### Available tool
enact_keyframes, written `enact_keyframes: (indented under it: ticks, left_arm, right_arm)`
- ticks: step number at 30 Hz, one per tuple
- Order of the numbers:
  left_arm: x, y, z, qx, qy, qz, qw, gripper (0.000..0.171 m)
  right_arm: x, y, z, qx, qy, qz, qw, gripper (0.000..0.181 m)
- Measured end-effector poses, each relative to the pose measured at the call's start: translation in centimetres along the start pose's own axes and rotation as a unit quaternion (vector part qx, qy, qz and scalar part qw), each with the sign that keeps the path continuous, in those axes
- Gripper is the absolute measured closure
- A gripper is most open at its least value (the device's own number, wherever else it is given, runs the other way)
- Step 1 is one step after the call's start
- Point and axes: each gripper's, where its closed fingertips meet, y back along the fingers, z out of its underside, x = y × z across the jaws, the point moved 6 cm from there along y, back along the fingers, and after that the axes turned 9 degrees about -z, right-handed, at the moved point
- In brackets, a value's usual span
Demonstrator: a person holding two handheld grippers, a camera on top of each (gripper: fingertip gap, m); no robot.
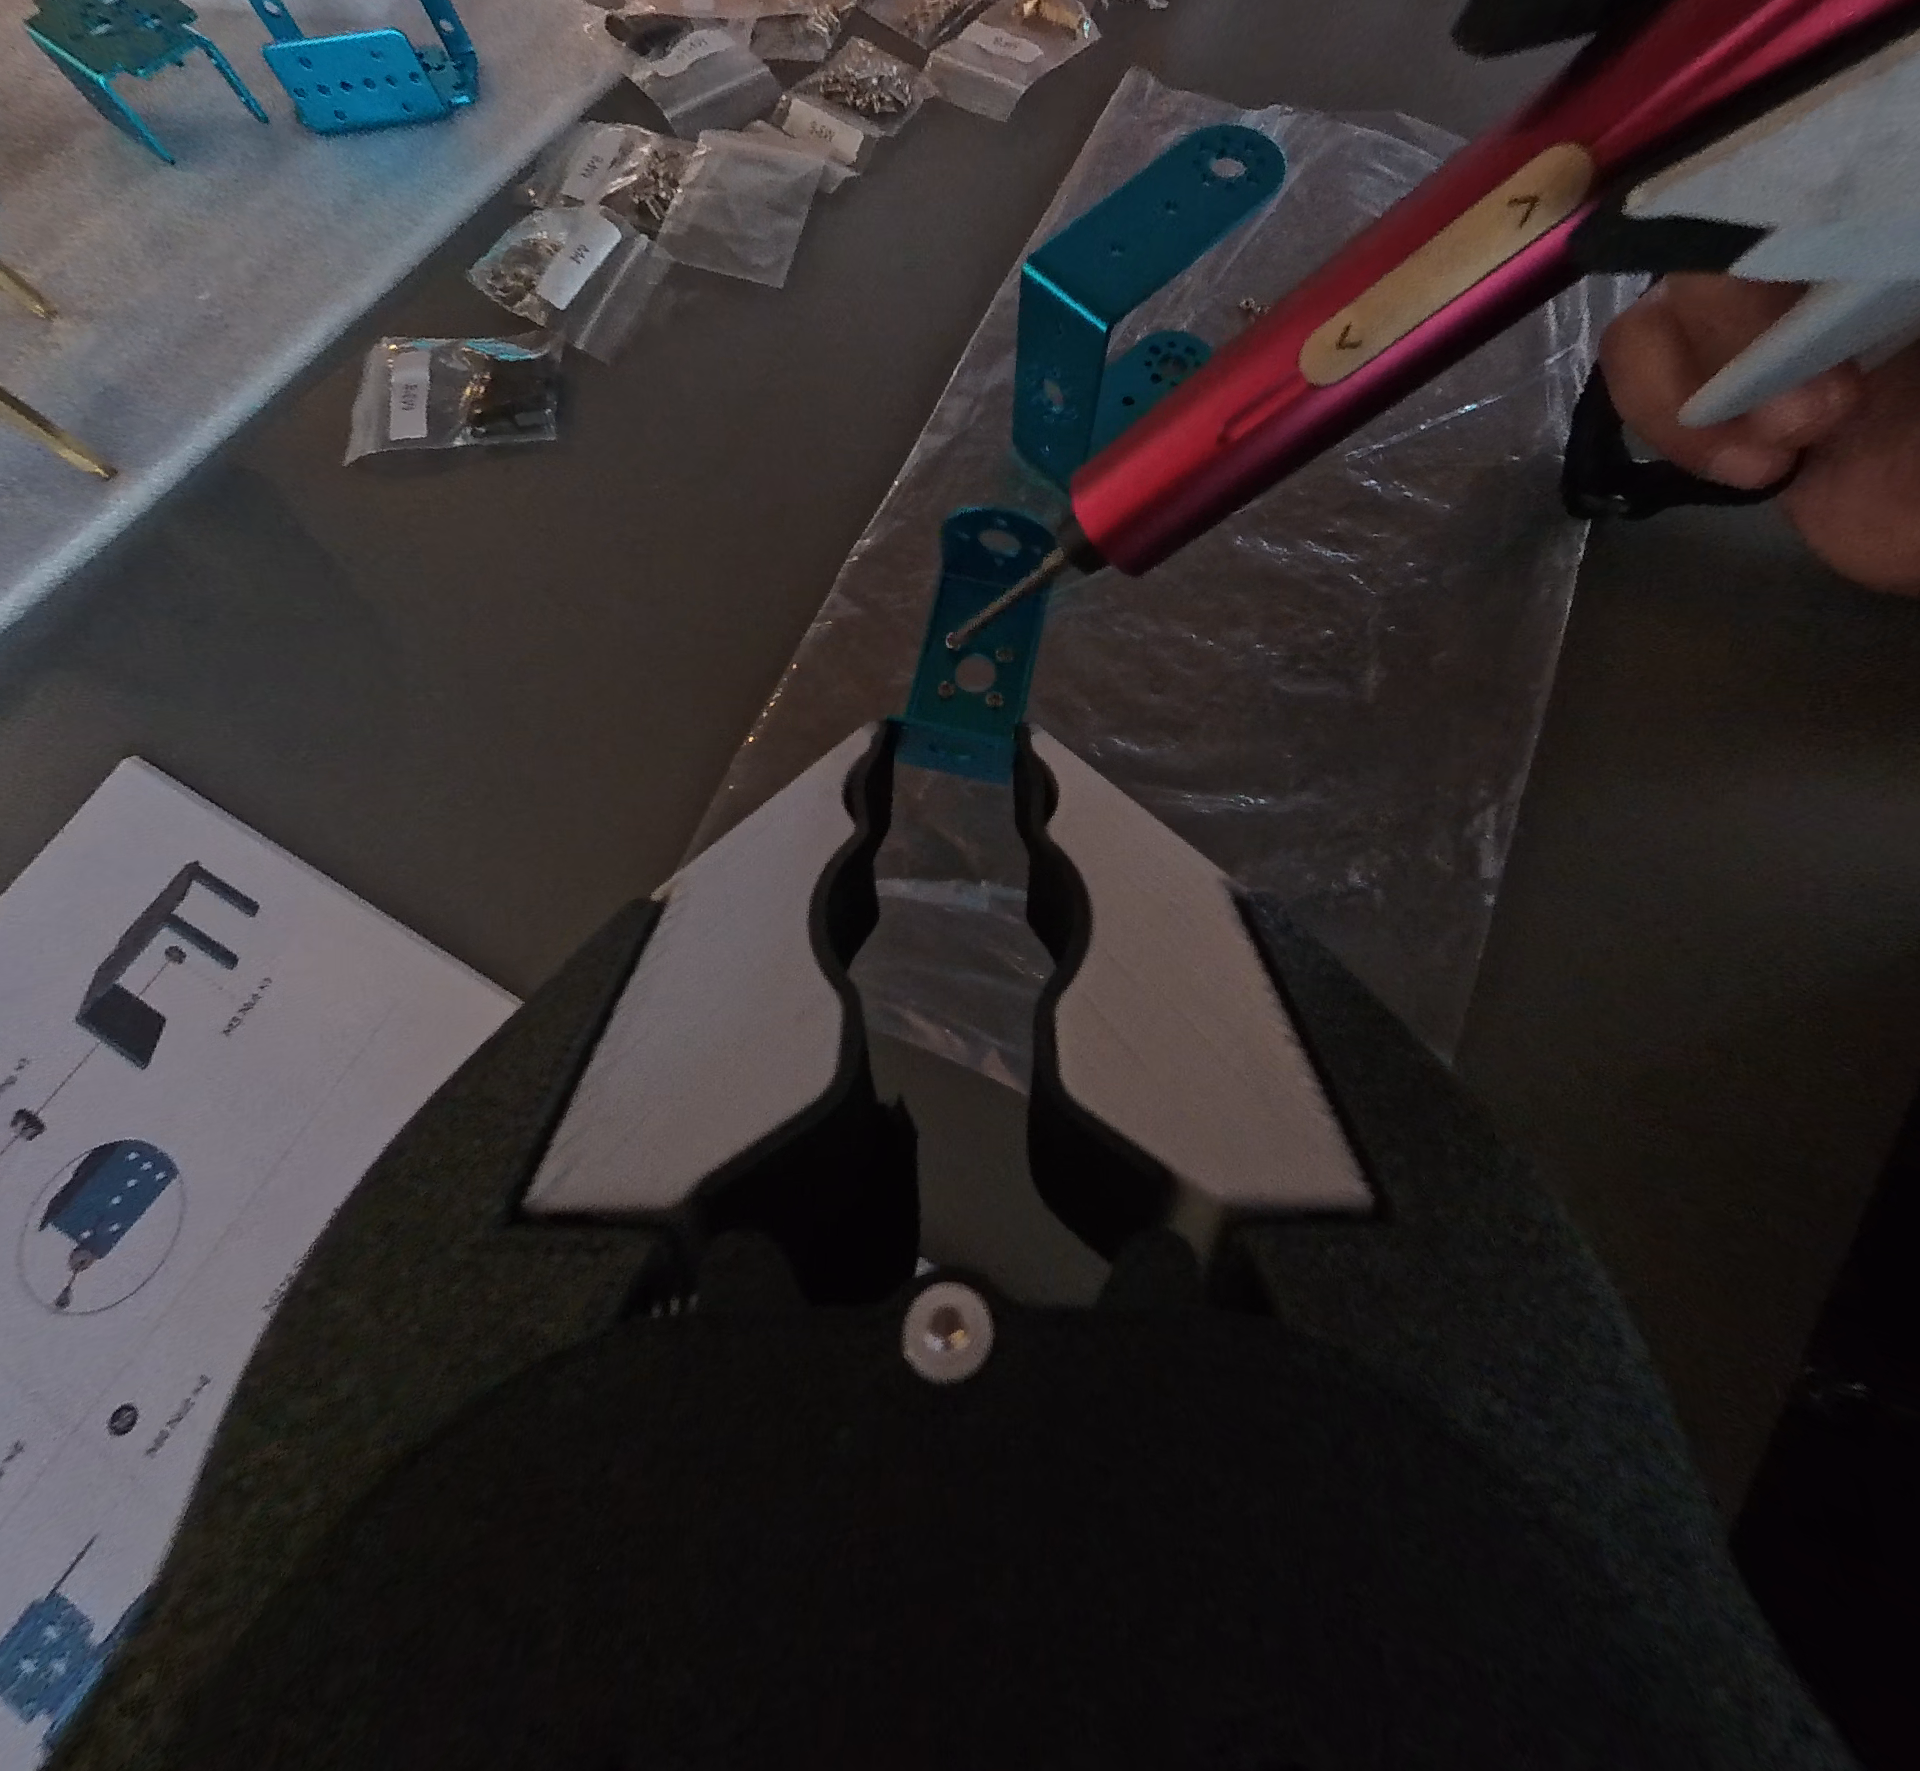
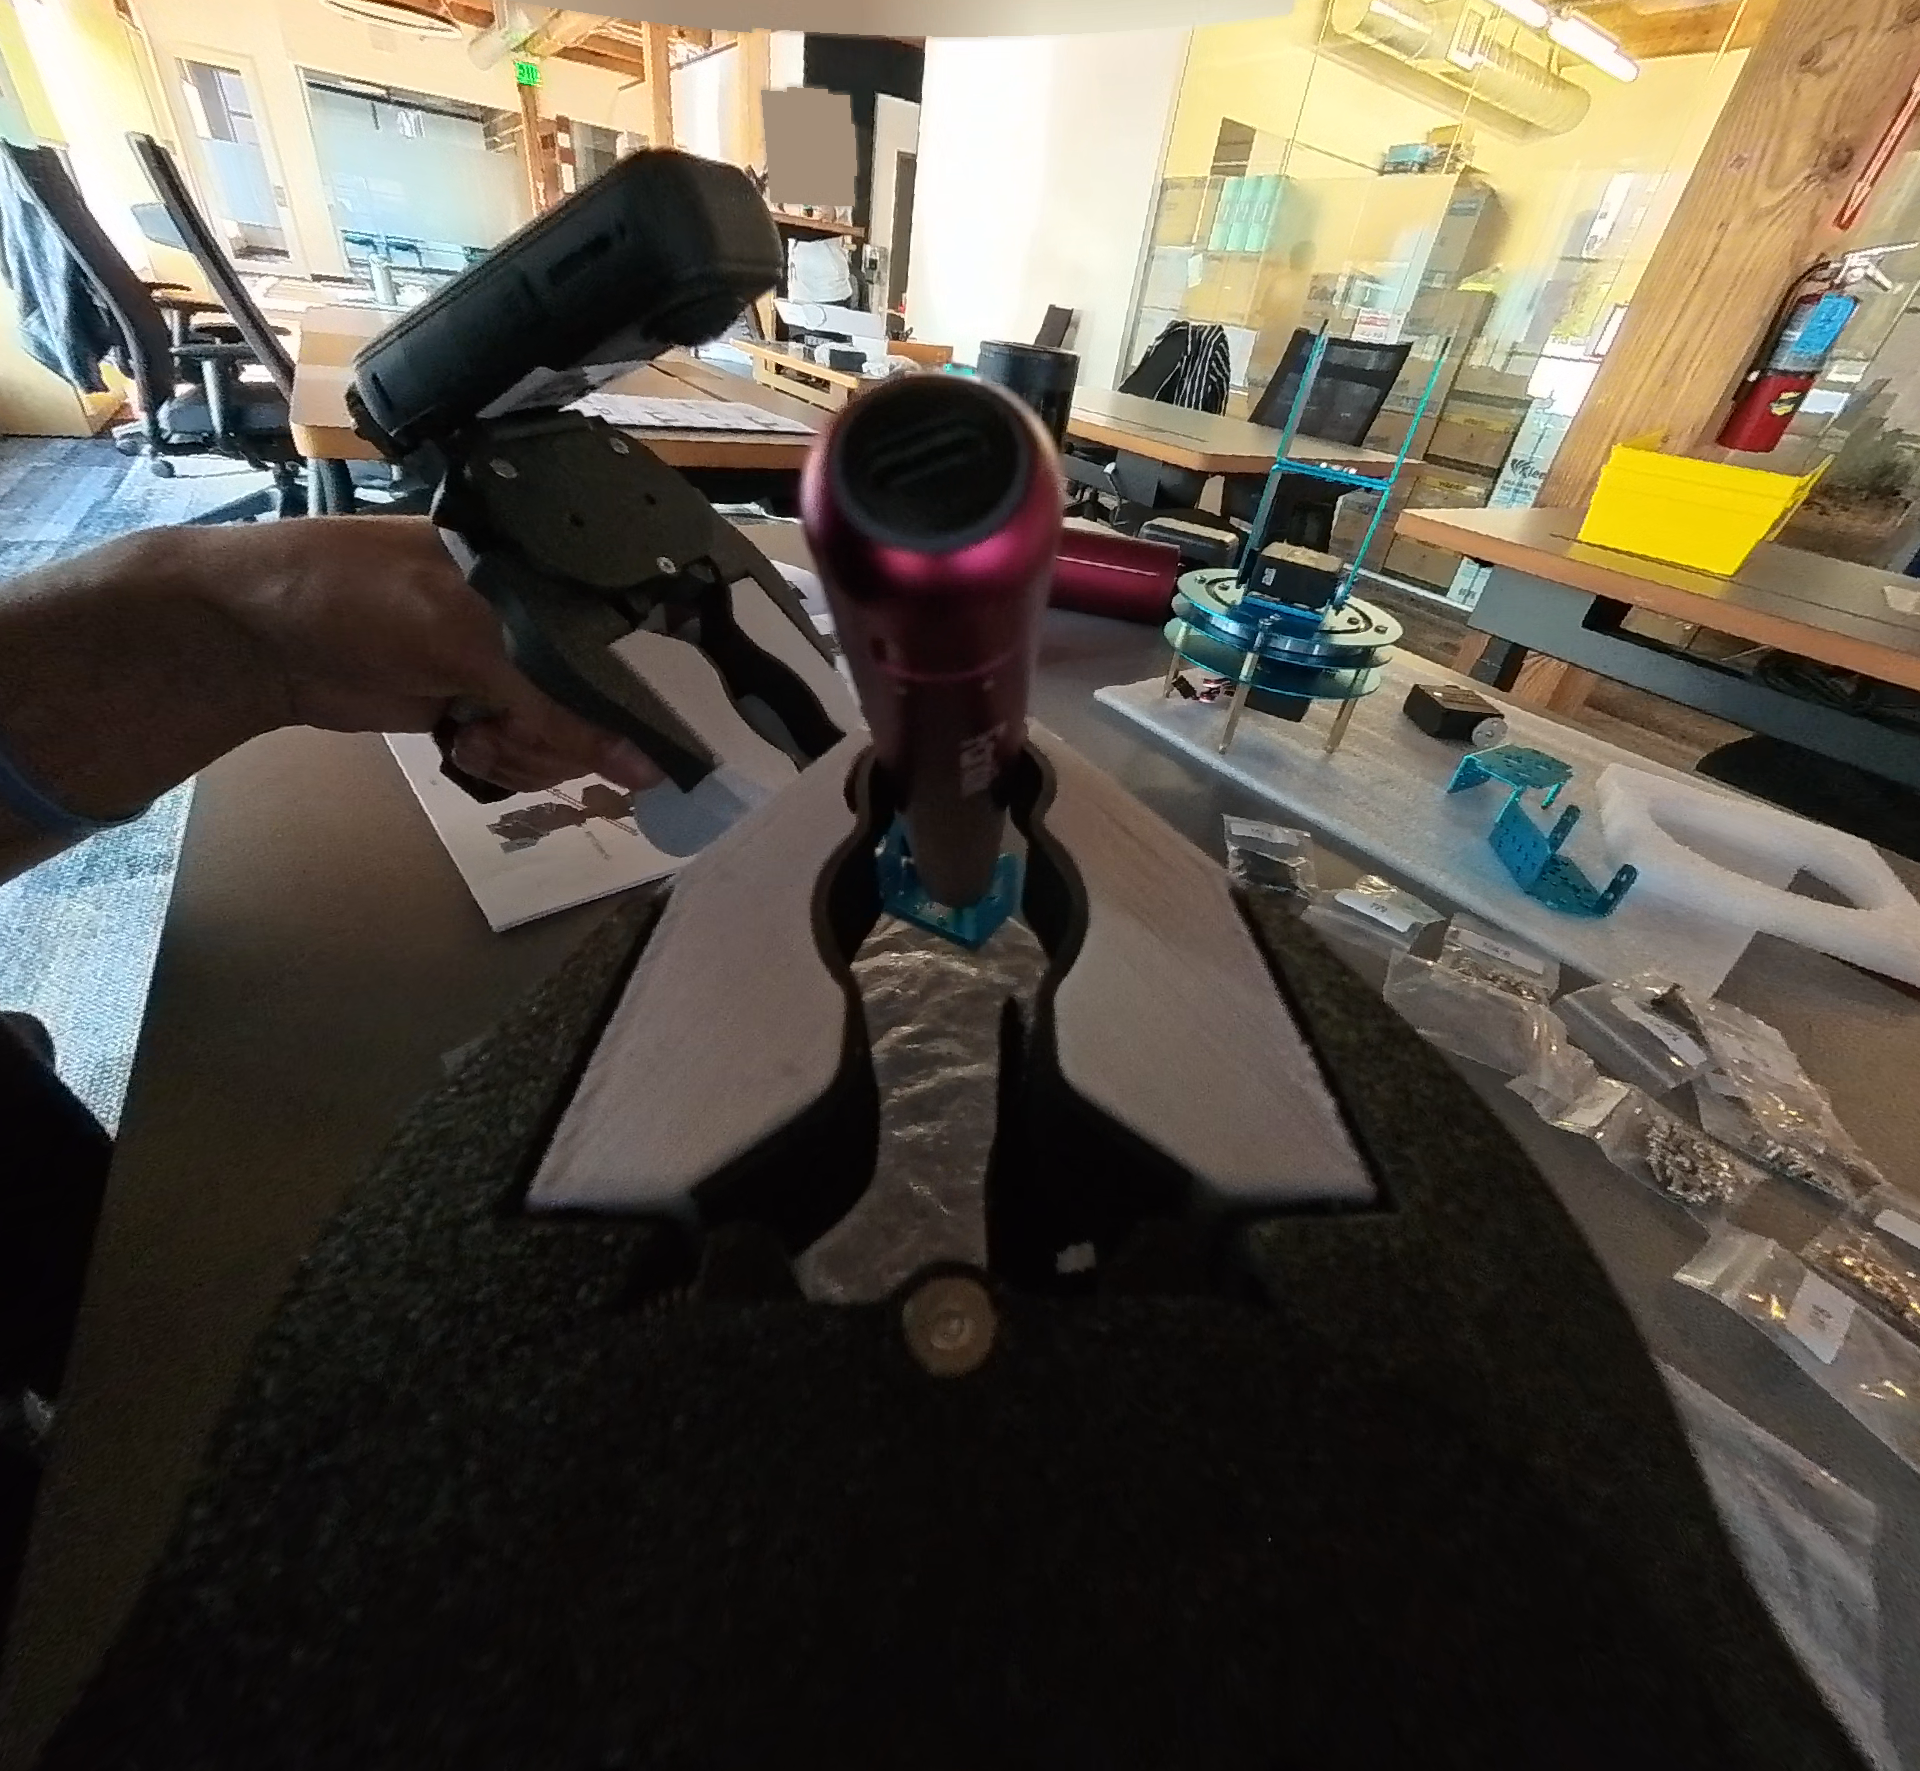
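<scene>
My left gripper (image 1: 954,745) is shut on the near end of a small blue metal bracket (image 1: 971,651) and holds it over a clear plastic sheet (image 1: 1299,682). My right gripper (image 2: 948,771) is shut on a magenta electric screwdriver (image 2: 935,599). In the left wrist view the screwdriver (image 1: 1403,308) comes in from the upper right, and its thin bit (image 1: 1003,604) rests on a screw hole in the bracket. A larger blue U-shaped bracket (image 1: 1112,308) stands just behind. In the right wrist view the bracket (image 2: 956,906) shows under the screwdriver, with the left gripper (image 2: 582,516) in a hand at left.
Several small bags of screws (image 1: 790,80) lie at the back. Two blue brackets (image 1: 353,59) sit on white foam (image 1: 239,246) at left. An instruction sheet (image 1: 156,1098) lies at lower left. A blue round assembly (image 2: 1278,641) stands on the foam in the right wrist view.
</scene>
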Motion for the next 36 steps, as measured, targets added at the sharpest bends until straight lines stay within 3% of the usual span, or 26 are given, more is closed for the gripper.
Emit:
enact_keyframes:
  ticks: [22,29,33,36]
  left_arm:
    - [0.1,0.2,0.3,-0.002,-0.009,-0.005,1.000,0.149]
    - [-0.4,0.0,0.8,-0.010,-0.007,-0.010,1.000,0.149]
    - [-1.0,0.4,1.0,-0.007,-0.018,-0.010,1.000,0.149]
    - [-0.8,0.8,1.0,0.005,-0.046,0.004,0.999,0.150]
  right_arm:
    - [-0.4,-0.1,0.2,-0.019,0.026,0.008,0.999,0.160]
    - [-1.0,1.7,-2.8,0.012,0.056,-0.007,0.998,0.161]
    - [1.4,4.3,-3.8,-0.054,-0.039,-0.068,0.995,0.159]
    - [3.3,5.5,-1.8,-0.124,-0.116,-0.133,0.977,0.160]
